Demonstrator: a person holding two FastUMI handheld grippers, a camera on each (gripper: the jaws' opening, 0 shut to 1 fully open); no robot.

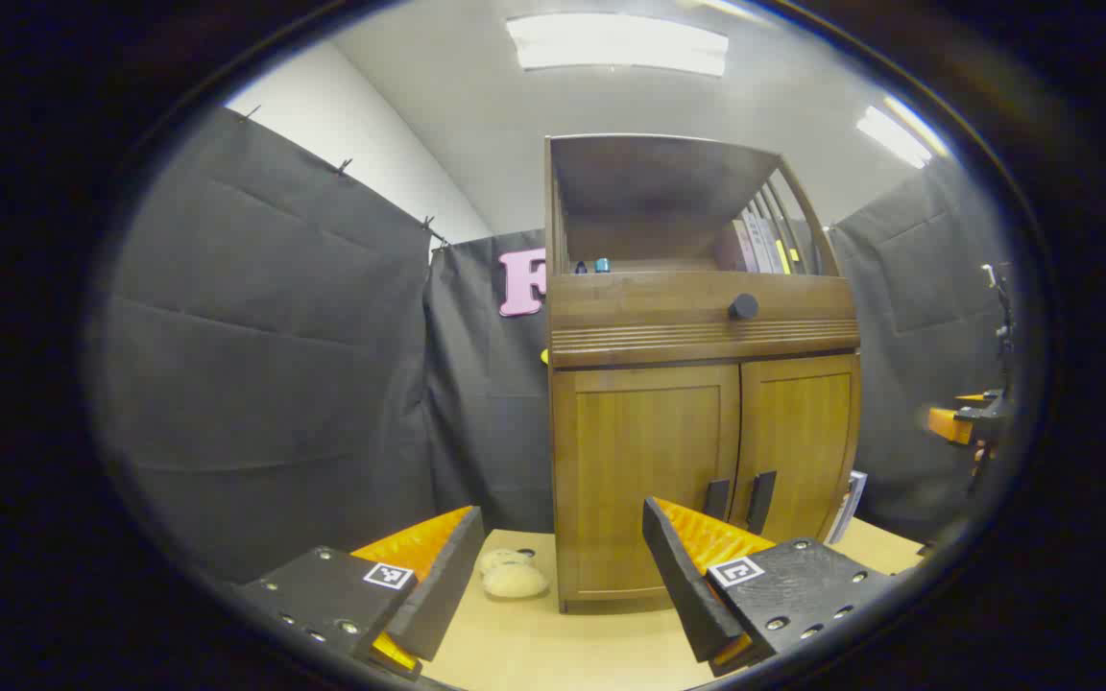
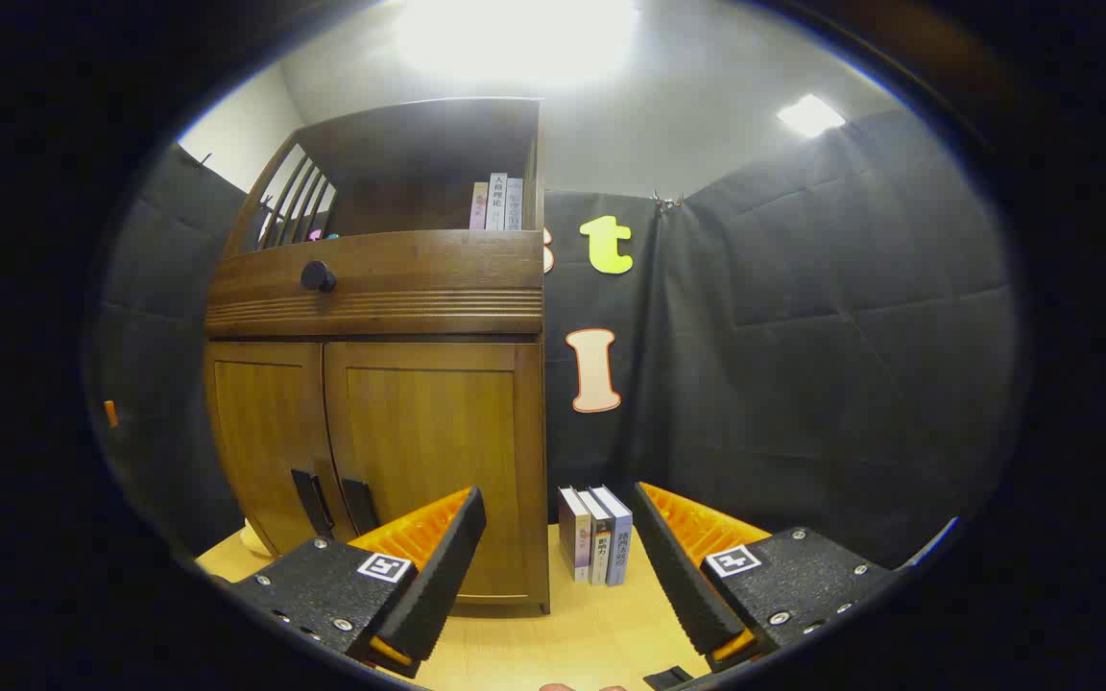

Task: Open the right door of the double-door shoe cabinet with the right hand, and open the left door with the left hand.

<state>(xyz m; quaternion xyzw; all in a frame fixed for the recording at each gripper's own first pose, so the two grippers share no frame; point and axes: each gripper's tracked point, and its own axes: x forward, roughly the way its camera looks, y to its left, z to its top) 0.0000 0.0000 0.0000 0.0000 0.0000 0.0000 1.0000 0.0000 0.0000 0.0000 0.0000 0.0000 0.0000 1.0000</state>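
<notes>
Both cabinet doors [image 1: 644, 475] [image 2: 433, 461], mid-frame, were found closed and untouched, while the left gripper [image 1: 563, 566] and right gripper [image 2: 561, 566] were held released.

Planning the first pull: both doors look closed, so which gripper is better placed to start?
Right, narrowly: the right gripper hangs open beside the right door, its handle near its finger.

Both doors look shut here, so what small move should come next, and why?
Probably bring the right gripper left and forward to the right door's handle. Both doors are closed, both grippers are open and apart from the cabinet, and the task names the right door first.
</notes>
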